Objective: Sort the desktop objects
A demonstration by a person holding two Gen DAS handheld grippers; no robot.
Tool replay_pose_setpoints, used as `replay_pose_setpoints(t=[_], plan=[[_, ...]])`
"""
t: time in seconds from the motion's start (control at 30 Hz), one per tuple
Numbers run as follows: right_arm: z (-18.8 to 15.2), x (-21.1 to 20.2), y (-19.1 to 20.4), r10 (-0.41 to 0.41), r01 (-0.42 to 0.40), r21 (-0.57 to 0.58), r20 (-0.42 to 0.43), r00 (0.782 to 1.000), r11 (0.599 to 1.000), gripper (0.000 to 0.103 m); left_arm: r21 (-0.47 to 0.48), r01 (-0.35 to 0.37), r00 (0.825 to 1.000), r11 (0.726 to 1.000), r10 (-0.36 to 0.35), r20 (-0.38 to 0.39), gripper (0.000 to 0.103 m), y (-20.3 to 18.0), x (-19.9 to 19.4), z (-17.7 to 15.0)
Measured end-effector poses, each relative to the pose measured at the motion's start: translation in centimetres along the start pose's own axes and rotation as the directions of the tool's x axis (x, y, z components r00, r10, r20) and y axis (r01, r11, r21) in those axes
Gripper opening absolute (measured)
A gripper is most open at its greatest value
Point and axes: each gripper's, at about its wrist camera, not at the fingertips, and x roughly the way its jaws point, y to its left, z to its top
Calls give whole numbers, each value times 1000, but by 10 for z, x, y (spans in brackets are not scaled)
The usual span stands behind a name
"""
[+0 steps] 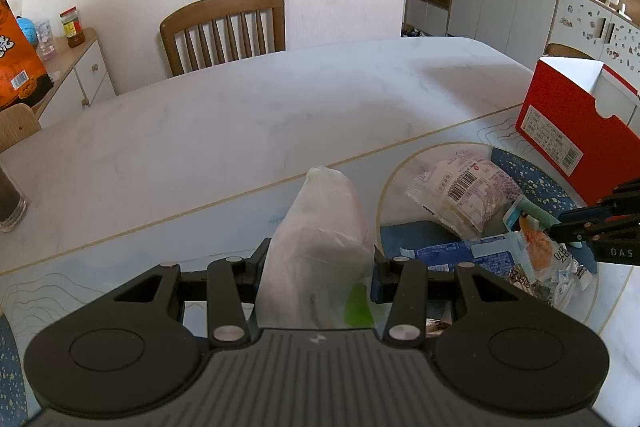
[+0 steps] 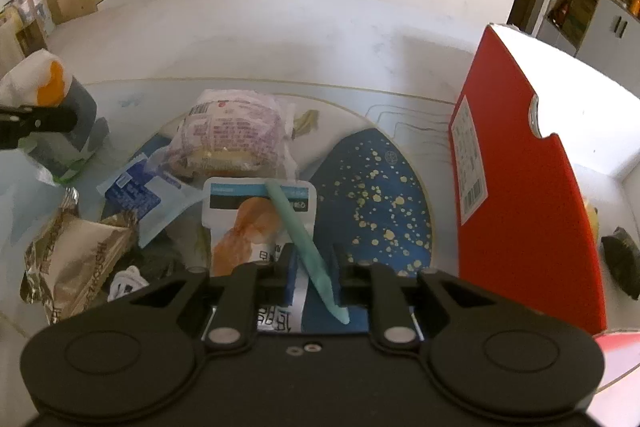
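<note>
My left gripper [image 1: 318,267] has its fingers clamped on a white bag [image 1: 320,239], held upright over the counter [image 1: 240,131]; it looks soft and light, so it may sag or slip. My right gripper [image 2: 312,267] is pinching a teal stick [image 2: 304,239], thin and stiff, probably slick, best gripped mid-length. It points toward 11 o'clock over the wrapper pile [image 2: 232,147] on the mat [image 2: 372,187]. The red box [image 2: 520,187] stands at 3 o'clock, likely the drop spot.
</note>
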Motion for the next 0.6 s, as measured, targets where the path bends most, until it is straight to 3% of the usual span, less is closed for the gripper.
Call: replay_pose_setpoints(t=[0.43,0.6], plan=[[1,-1,0,6,-7,-40,-14,1000,999,11,-7,6,1000,1000,-6,-1,42,1,1,0],[1,6,-6,9,-9,-1,-15,1000,1000,10,-4,5,1000,1000,-5,-3,42,1,1,0]])
